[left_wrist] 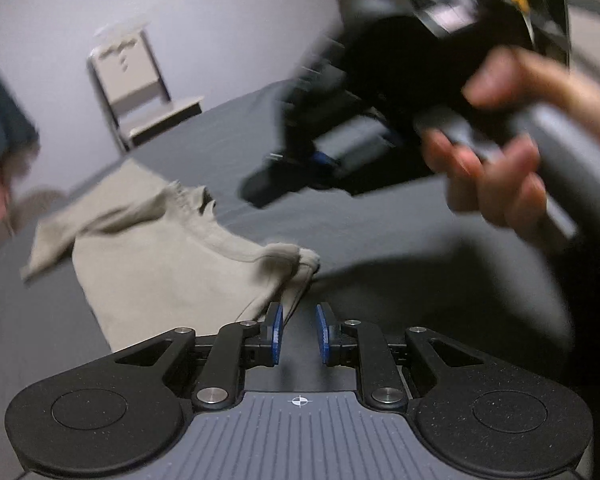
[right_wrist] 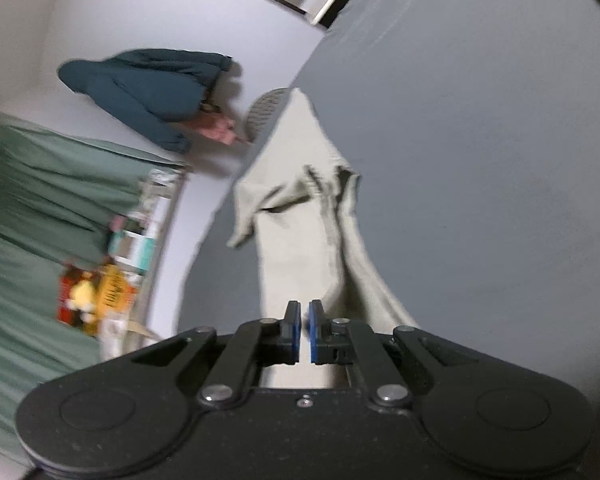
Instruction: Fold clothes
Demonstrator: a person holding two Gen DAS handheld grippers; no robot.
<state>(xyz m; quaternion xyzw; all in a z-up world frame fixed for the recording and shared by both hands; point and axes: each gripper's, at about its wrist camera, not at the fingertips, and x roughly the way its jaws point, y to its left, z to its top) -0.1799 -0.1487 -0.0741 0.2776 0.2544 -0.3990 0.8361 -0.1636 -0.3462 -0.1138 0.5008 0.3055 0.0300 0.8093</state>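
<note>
The beige garment (left_wrist: 152, 264) lies half-folded on the grey bed (left_wrist: 380, 232). The left gripper (left_wrist: 299, 330) has its fingers spread and empty beside the near corner; the right gripper (right_wrist: 304, 330) has its 2 fingers nearly pressed together, holding nothing. Pinch both near corners squarely, then lift evenly to keep the fold edge straight.

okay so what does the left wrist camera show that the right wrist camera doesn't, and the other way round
Only the left wrist view shows the right gripper, blurred in the air, with the right hand around its handle, and the left gripper, open.

Only the right wrist view shows the green bedding, the colourful packages and the near-closed pads.

Both show the beige garment on the grey surface, the dark blue clothing and the white chair.
</note>
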